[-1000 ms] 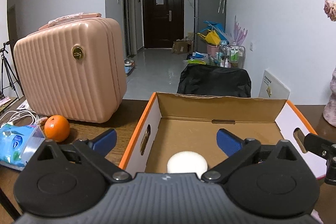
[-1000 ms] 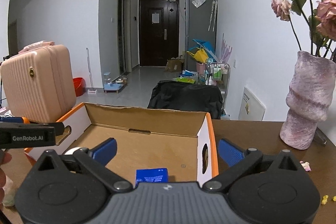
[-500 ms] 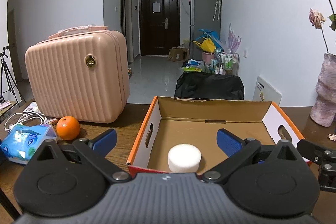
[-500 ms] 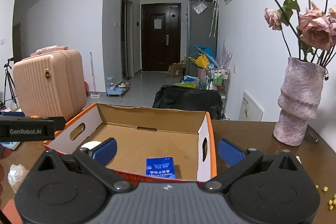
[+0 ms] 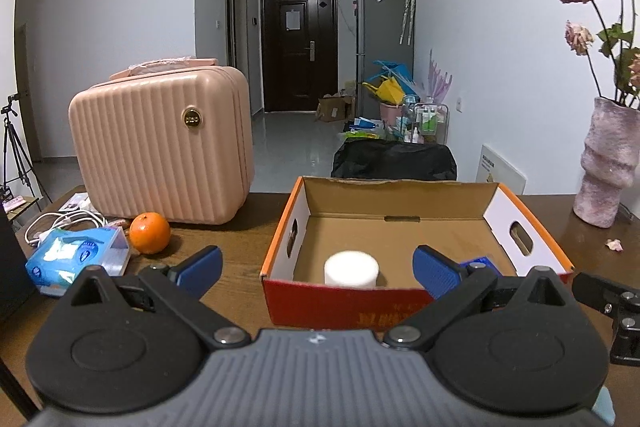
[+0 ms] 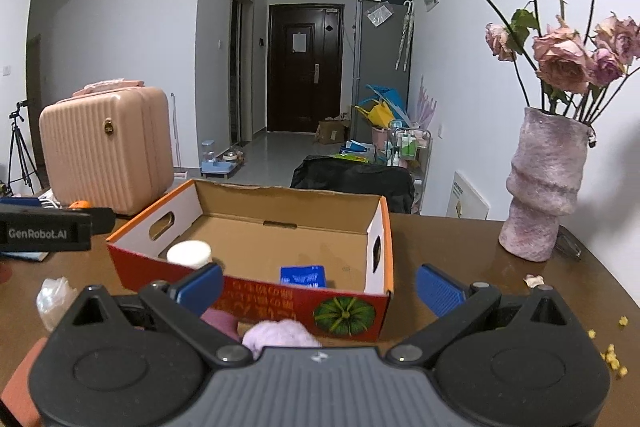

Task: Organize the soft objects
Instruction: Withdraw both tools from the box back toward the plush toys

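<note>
While the tissue pack (image 5: pixel 76 255) and orange (image 5: pixel 149 233) sit left on the table (image 5: pixel 240 247), the left gripper (image 5: pixel 316 269) hangs spread before the box (image 5: pixel 400 203) holding a white roll (image 5: pixel 351 268) and blue packet (image 6: pixel 303 275); the right gripper (image 6: pixel 319 285) gapes empty above a purple cloth (image 6: pixel 280 335).

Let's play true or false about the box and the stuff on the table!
1. The white round puff sits inside the orange cardboard box. True.
2. The orange fruit is inside the box. False: it sits on the table by the pink ribbed suitcase.
3. The left gripper is open. True.
4. The right gripper holds the small blue packet. False: it is open; the packet lies in the box.
</note>
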The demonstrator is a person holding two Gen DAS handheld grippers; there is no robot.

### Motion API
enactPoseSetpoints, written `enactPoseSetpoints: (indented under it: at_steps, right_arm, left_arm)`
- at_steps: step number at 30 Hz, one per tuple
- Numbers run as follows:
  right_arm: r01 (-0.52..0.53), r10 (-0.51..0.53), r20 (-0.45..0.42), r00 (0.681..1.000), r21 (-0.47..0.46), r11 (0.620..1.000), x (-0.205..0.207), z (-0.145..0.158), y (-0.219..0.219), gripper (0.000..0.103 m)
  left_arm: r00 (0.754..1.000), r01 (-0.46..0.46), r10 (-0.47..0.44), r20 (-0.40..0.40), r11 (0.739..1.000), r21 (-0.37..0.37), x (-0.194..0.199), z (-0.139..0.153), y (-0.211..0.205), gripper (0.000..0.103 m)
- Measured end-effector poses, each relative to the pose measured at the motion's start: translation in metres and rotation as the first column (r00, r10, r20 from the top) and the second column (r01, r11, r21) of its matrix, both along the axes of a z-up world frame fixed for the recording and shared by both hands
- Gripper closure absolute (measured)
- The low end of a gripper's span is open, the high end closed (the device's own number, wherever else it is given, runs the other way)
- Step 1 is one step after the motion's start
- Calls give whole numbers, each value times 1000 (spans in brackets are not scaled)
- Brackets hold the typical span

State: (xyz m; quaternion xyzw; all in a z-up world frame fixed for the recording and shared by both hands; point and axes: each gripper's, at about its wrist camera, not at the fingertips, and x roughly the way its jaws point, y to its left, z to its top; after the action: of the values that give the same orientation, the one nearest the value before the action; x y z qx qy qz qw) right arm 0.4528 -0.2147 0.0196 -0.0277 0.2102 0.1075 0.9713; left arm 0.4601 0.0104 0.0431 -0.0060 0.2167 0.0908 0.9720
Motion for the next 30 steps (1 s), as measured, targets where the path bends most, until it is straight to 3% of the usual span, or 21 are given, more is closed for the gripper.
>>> enactPoseSetpoints:
  at_steps: [19,30]
  right_arm:
    - [-3,3,1,1000,-25,1000,-90,-3,-9,0]
    - [-25,24,-26,999,-29,999,-138,-20,-8,0]
  left_arm:
    - [999,41,-40,13,999,-14,-85,0,-7,0]
    - [997,73,-73,18,997,-15,-142,-9,-7,0]
